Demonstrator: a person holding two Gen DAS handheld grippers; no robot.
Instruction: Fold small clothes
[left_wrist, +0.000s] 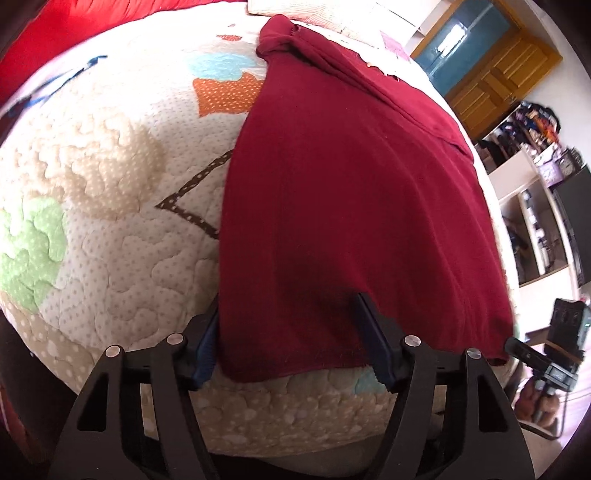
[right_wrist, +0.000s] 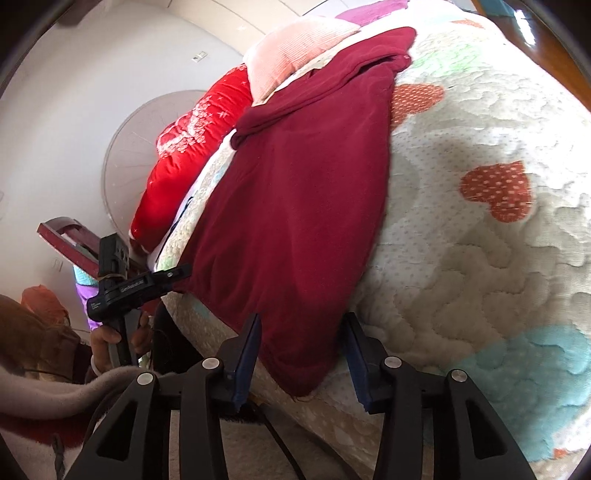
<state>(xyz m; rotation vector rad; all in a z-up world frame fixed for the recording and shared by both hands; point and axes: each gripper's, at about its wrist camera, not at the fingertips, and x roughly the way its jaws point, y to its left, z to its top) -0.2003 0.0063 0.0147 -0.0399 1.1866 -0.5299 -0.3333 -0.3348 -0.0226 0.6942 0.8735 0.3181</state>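
A dark red garment (left_wrist: 351, 206) lies spread flat on the quilted bedspread (left_wrist: 110, 184), with its bunched end at the far side. My left gripper (left_wrist: 288, 299) is open at the near left corner of the hem. The cloth lies between the blue pads, which are not pressing on it. In the right wrist view the garment (right_wrist: 295, 206) runs away from me, and my right gripper (right_wrist: 302, 315) stands open around its near right corner. A hand holds the left gripper (right_wrist: 140, 288) at that view's left. The right gripper (left_wrist: 535, 354) shows at the left wrist view's right edge.
A red patterned pillow (right_wrist: 184, 147) and a pink pillow (right_wrist: 295, 48) lie at the head of the bed. A wooden cabinet (left_wrist: 491, 74) and cluttered shelves (left_wrist: 535, 221) stand beyond the bed's far side. The bed edge (right_wrist: 332, 413) drops off just under both grippers.
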